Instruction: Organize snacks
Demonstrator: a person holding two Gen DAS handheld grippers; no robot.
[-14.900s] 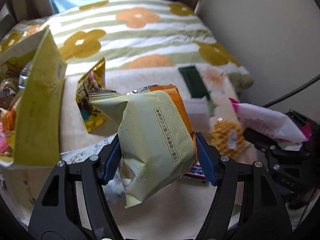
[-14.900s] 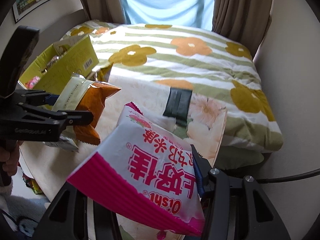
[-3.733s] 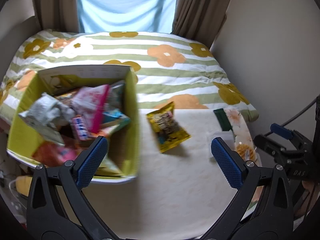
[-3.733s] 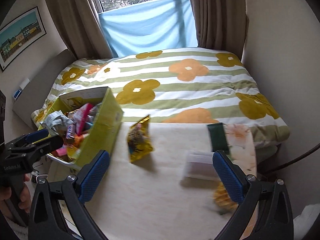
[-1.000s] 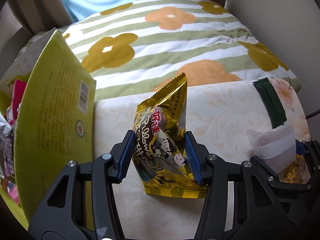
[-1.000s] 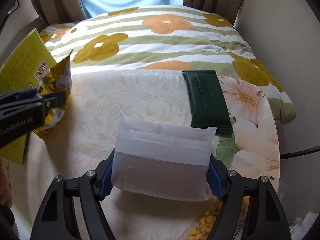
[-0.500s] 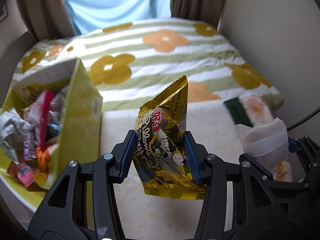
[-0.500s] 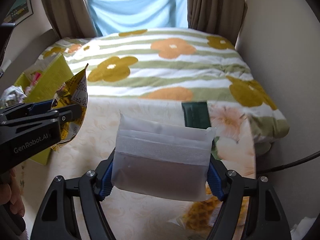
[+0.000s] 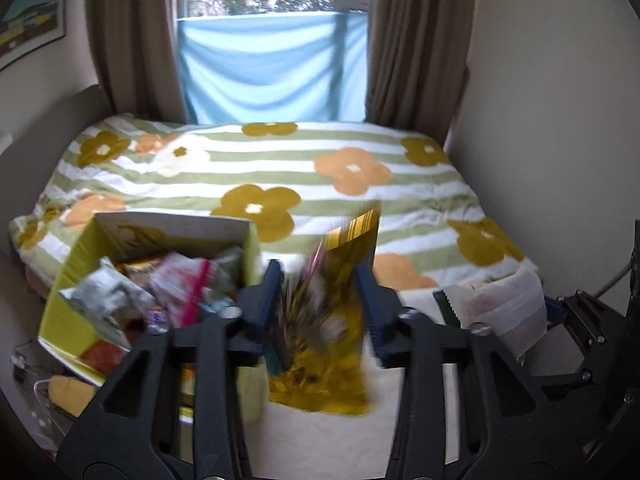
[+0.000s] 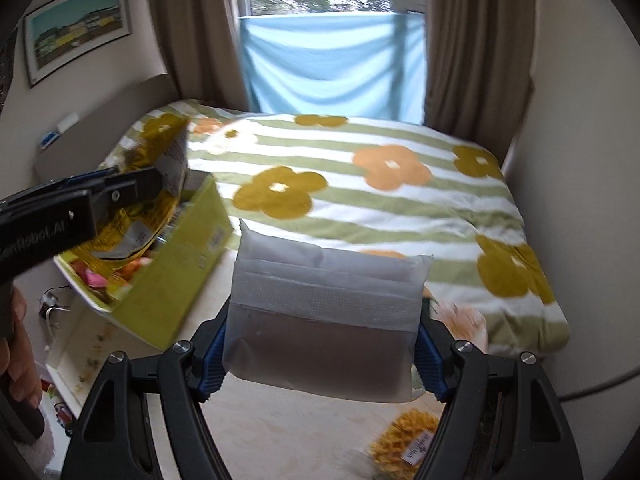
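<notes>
Left wrist view: left gripper [image 9: 320, 300] clamped on gold snack bag [image 9: 332, 344], blurred, prob. airborne just beside the yellow box [image 9: 72, 280]. Carry it over the box's near wall, lower among contents, then release.

Right gripper [image 10: 320, 356] clamped on translucent pouch [image 10: 326, 320] above tabletop; follow w/ same drop. Orange packet [image 10: 408, 436] remains at tabletop's near edge. Box is crowded; the left gripper's body blocks its opening.

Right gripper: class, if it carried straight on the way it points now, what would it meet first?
Probably the flowered bedspread. The right gripper, jaws shut on a white pouch, points over the table toward the bed; the yellow box sits off to its left. Depth is uncertain.
</notes>
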